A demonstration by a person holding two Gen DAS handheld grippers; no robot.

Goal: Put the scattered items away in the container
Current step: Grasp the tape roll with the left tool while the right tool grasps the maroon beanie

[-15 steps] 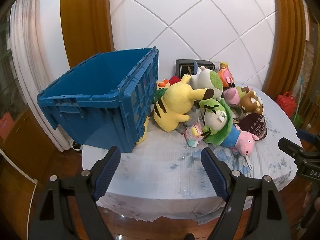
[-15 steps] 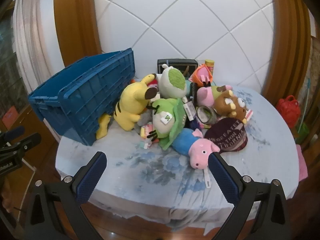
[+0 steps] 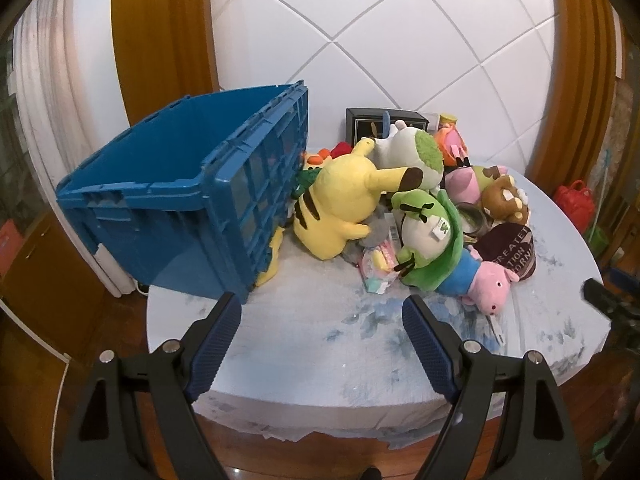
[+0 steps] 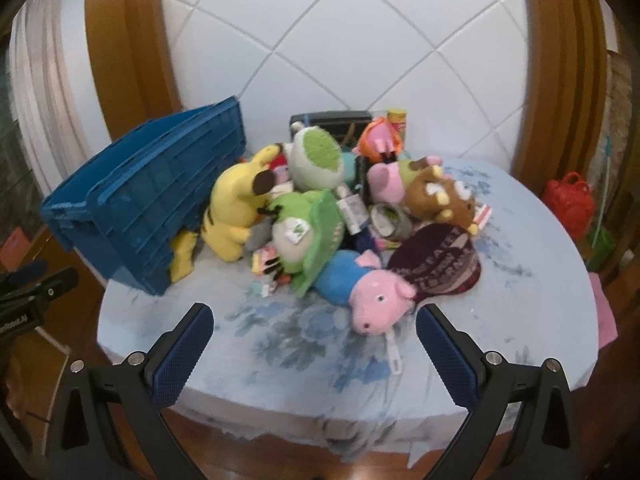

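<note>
White wall tiles and brown wood panels are being seen behind a round table (image 3: 304, 344) with a blue flowered cloth.

From the left wrist view, the left claw (image 3: 322, 322) is being held wide open with nothing in it, near the table's front edge. A blue crate (image 3: 168, 216) is being propped up at a tilt, ahead and to the left of this claw, and its open top is being turned up and away to the left. A pile of toys is being heaped against its right wall. A yellow toy (image 3: 340, 208) is being pressed against that wall. A pink pig (image 3: 490, 282) is being laid ahead and to the right, with its long side running left to right. The inside floor of the crate is being hidden, so what is in it cannot be told.

From the right wrist view, the right claw (image 4: 314, 336) is also being held wide open and empty. The pig (image 4: 376, 300) is being seen just ahead, between the two fingers, so this claw is the nearer one. This view is being blurred. Small toys deep in the pile are being covered by bigger ones.
</note>
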